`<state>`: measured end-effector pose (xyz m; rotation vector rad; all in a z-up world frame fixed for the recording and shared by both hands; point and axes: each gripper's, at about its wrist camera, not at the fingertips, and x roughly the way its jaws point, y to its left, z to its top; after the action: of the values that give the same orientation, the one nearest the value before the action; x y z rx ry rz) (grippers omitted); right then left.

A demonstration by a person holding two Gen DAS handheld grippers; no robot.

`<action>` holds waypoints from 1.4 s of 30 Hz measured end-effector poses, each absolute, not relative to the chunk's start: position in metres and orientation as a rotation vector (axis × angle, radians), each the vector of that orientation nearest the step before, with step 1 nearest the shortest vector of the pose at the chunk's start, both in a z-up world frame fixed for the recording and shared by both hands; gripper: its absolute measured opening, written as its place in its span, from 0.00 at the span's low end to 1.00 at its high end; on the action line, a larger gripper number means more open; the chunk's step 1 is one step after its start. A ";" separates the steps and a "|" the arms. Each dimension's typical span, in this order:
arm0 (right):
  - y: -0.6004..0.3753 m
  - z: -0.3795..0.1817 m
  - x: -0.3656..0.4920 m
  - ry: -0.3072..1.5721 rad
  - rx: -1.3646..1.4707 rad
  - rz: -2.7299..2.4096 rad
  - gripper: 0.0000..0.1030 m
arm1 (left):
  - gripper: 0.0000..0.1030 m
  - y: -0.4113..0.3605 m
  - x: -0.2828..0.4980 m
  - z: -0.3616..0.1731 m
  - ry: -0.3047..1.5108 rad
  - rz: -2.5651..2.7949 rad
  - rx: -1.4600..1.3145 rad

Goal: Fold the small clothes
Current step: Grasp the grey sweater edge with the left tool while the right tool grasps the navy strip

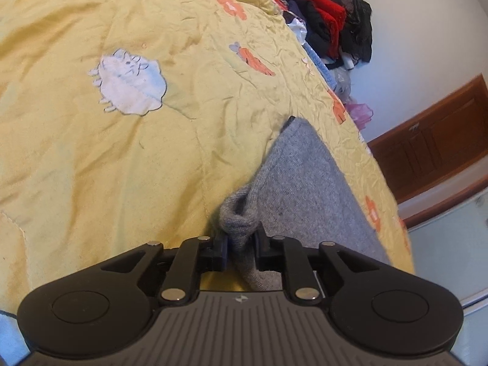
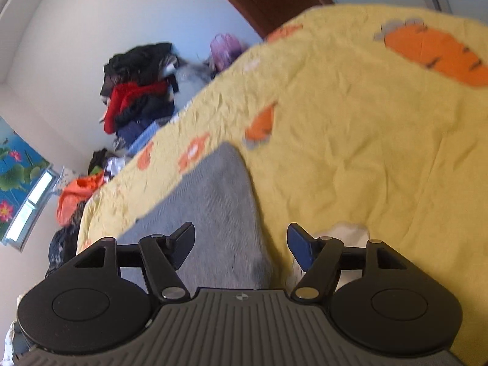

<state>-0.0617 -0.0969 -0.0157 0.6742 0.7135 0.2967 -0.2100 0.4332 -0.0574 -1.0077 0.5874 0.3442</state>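
One tongs-pinched grey knit garment (image 1: 305,183), edge hidden.

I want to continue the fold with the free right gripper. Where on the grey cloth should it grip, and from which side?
Probably the far free corner of the grey cloth, coming from above and ahead. The left gripper already pinches a bunched near end; the right gripper is open above the cloth. The far part lies flat on the yellow quilt, its edge clear to pinch.

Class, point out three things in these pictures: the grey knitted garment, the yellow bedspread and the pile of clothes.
grey knitted garment (image 1: 305,183), left wrist view, flat middle.
yellow bedspread (image 1: 91,167), left wrist view, bare wrinkled area.
pile of clothes (image 2: 134,100), right wrist view, red item.
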 end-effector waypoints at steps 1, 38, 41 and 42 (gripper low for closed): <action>-0.098 -0.010 -0.059 0.695 0.679 0.298 0.67 | 0.32 0.436 -0.210 -0.059 0.571 0.332 -1.049; 0.257 0.046 0.021 1.046 0.122 0.968 0.68 | 0.06 0.351 -0.183 -0.020 0.446 0.274 -0.421; 0.284 0.040 0.036 1.104 0.028 0.971 0.68 | 0.06 0.322 -0.177 -0.020 0.456 0.243 -0.234; 0.291 0.039 0.038 1.114 -0.003 0.965 0.68 | 0.06 0.316 -0.176 -0.021 0.456 0.233 -0.197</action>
<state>0.0381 0.2912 0.0387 -0.0031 1.1138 0.9649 -0.1763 0.3158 -0.0213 -0.1971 0.4564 0.2332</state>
